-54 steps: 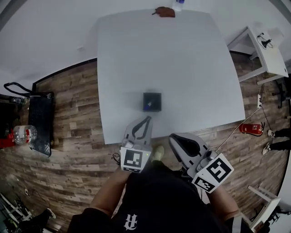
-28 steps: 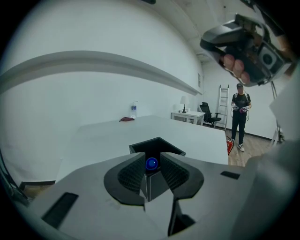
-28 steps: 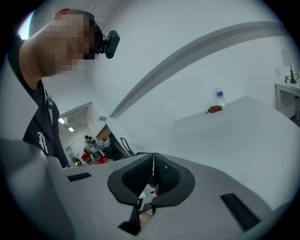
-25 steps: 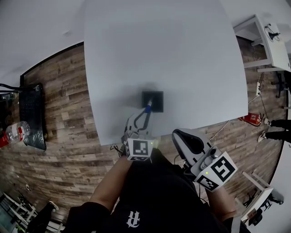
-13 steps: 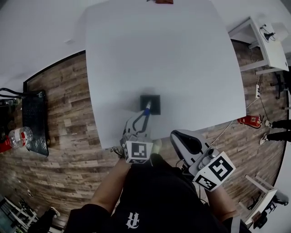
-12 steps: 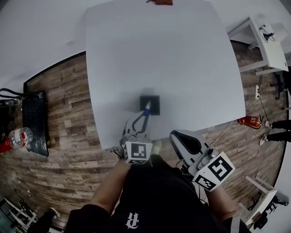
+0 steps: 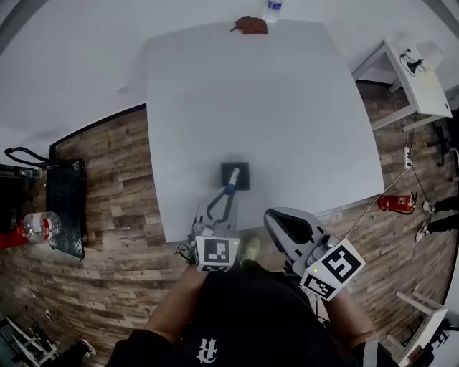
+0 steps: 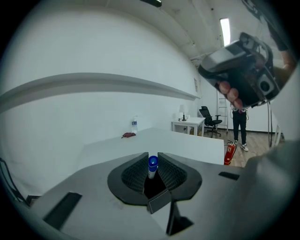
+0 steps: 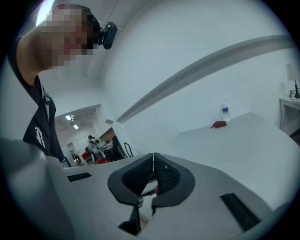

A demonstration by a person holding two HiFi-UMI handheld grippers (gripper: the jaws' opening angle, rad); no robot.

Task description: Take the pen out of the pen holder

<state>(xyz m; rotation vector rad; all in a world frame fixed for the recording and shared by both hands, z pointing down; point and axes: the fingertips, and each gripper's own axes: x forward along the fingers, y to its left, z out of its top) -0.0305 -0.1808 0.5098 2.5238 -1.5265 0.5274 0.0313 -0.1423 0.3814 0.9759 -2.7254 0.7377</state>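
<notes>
As the pen [image 7: 232, 180], likely light, stiff and slippery, is clamped near its cap by the fingers of the left gripper [image 8: 153, 155], the right gripper [image 9: 153, 158], at five o'clock of it, is clenched empty.

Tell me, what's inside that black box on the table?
One pen, its blue cap pinched by the left gripper, its lower end pointing into the pen holder. The bottom is too dark to see.

A white table [image 7: 287, 107] stretches away ahead of the left hand-held gripper [image 7: 228, 191]. At its far edge are a dark red object [image 7: 251, 25] and a clear bottle [image 7: 272, 8]. Right of the right hand-held gripper [image 7: 272, 217], a red fire extinguisher [image 7: 396, 202] sits on the wooden floor [image 7: 107, 287]. Well to the left is a black basket [image 7: 64, 208].
</notes>
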